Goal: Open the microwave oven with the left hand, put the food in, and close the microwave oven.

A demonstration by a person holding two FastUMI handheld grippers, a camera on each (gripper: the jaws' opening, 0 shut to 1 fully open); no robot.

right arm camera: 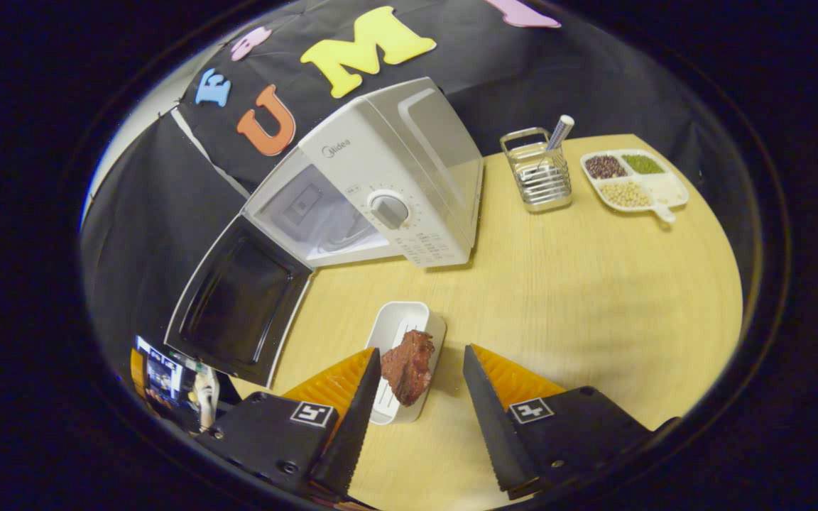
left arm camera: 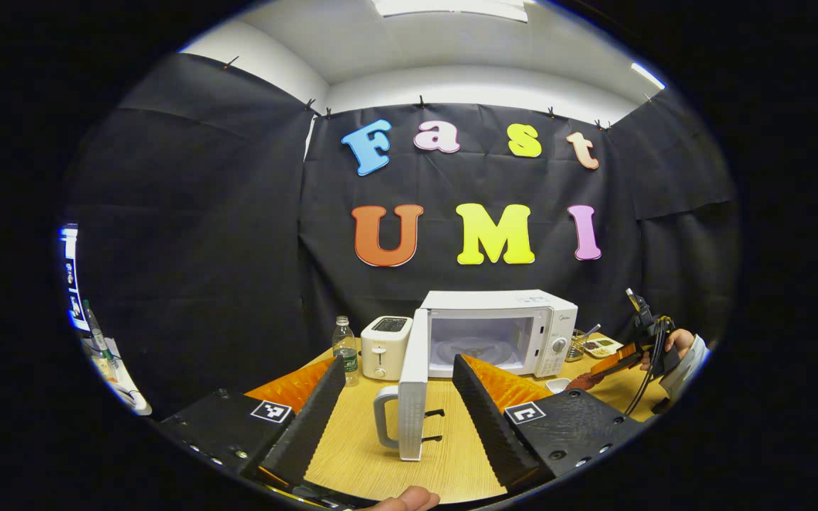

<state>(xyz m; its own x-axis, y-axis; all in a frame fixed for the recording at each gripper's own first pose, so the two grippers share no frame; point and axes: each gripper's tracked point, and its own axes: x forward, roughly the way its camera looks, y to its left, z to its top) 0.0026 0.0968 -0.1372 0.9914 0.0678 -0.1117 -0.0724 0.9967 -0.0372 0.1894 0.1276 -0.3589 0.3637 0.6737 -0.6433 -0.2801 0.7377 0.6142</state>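
The white microwave (left arm camera: 501, 330) stands at the back of the wooden table with its door (left arm camera: 412, 383) swung wide open, edge toward me, handle (left arm camera: 383, 417) on the left. My left gripper (left arm camera: 400, 365) is open, its fingers spread on either side of the door edge without pressing it. In the right gripper view the microwave (right arm camera: 388, 191) and its open door (right arm camera: 238, 301) lie ahead on the left. A reddish-brown piece of food (right arm camera: 409, 365) rests on a small white dish (right arm camera: 398, 323). My right gripper (right arm camera: 420, 353) is open around the food, which sits close to the left finger.
A white toaster (left arm camera: 384, 345) and a water bottle (left arm camera: 344, 348) stand left of the microwave. A wire utensil holder (right arm camera: 537, 174) and a divided tray of beans (right arm camera: 633, 181) sit at the table's far right. A hand with a white sleeve (left arm camera: 686, 351) holds the right gripper.
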